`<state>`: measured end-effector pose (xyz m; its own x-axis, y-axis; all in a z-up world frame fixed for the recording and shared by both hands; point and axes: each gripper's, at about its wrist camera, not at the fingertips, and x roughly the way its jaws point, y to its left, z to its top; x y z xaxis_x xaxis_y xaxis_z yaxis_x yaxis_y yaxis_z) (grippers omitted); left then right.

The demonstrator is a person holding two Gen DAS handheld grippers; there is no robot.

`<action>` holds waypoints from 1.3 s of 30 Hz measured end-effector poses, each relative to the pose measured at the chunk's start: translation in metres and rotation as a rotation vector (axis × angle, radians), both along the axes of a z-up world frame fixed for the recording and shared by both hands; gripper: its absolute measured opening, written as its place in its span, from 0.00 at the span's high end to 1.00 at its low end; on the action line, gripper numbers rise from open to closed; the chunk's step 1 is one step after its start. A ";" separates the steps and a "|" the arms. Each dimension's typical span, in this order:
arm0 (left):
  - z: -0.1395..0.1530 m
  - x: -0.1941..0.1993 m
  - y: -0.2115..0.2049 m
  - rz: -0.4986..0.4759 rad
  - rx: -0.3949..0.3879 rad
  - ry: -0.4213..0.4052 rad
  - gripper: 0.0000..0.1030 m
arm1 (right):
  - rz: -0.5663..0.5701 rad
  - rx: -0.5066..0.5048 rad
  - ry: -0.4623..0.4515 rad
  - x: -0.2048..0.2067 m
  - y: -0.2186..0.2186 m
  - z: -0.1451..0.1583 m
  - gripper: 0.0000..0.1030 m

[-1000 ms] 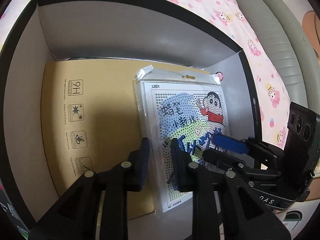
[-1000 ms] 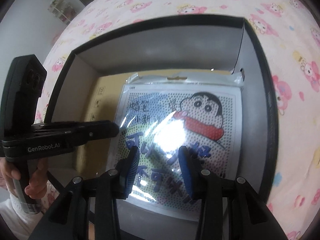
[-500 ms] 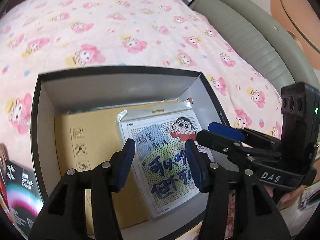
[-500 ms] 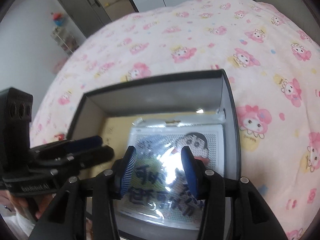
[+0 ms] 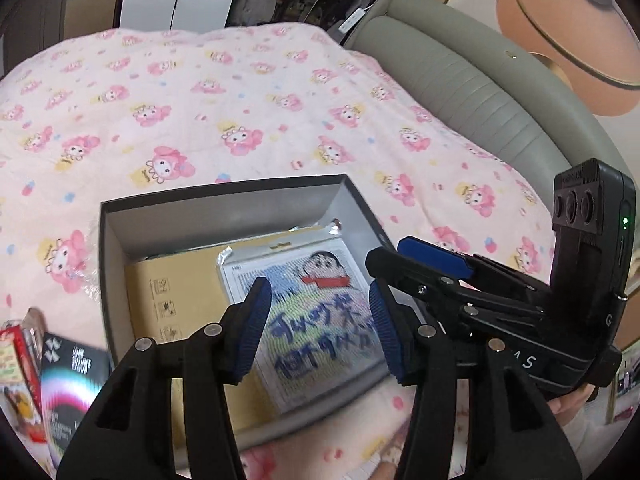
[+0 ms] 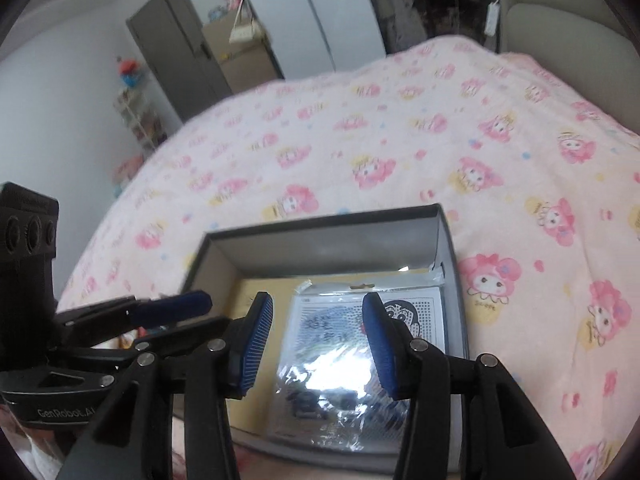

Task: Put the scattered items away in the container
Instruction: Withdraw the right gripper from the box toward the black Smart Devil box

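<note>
An open black box [image 5: 224,192] with grey inner walls sits on the pink bed. Inside it, a cartoon-print packet [image 5: 316,280] in clear plastic lies flat on a brown cardboard package [image 5: 180,280]. My left gripper [image 5: 318,320] hovers above the box, open, with nothing between its blue pads. My right gripper [image 5: 386,254] comes in from the right beside it. In the right wrist view the box [image 6: 320,224] and the glossy packet [image 6: 416,312] lie below my right gripper [image 6: 316,320], which is open and holds nothing. My left gripper [image 6: 216,312] is at its left.
The pink cartoon-print blanket [image 5: 240,100] covers the bed around the box. A black box with a rainbow print [image 5: 72,384] and a red and yellow pack [image 5: 16,360] lie left of the box. A grey padded headboard [image 5: 460,80] runs along the right.
Both grippers have risen out of the box and pulled back, and their jaws now stand wider apart. The cartoon packet stays flat in the box.
</note>
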<state>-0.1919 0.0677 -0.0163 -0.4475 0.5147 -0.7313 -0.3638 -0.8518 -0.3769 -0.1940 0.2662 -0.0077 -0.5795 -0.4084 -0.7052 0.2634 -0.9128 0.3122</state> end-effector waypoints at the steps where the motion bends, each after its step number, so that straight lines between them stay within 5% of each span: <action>1: 0.002 0.009 -0.002 0.007 0.002 0.003 0.50 | -0.012 -0.010 0.006 0.009 0.000 0.003 0.59; 20: 0.037 0.140 -0.079 0.131 -0.096 0.034 0.50 | 0.101 0.004 0.022 0.131 -0.076 0.030 0.59; 31: 0.016 0.161 -0.149 0.244 -0.090 -0.040 0.50 | 0.225 0.048 -0.025 0.145 -0.143 0.016 0.59; 39: -0.020 0.157 -0.202 0.323 -0.015 -0.154 0.50 | 0.315 0.085 -0.113 0.140 -0.194 -0.015 0.59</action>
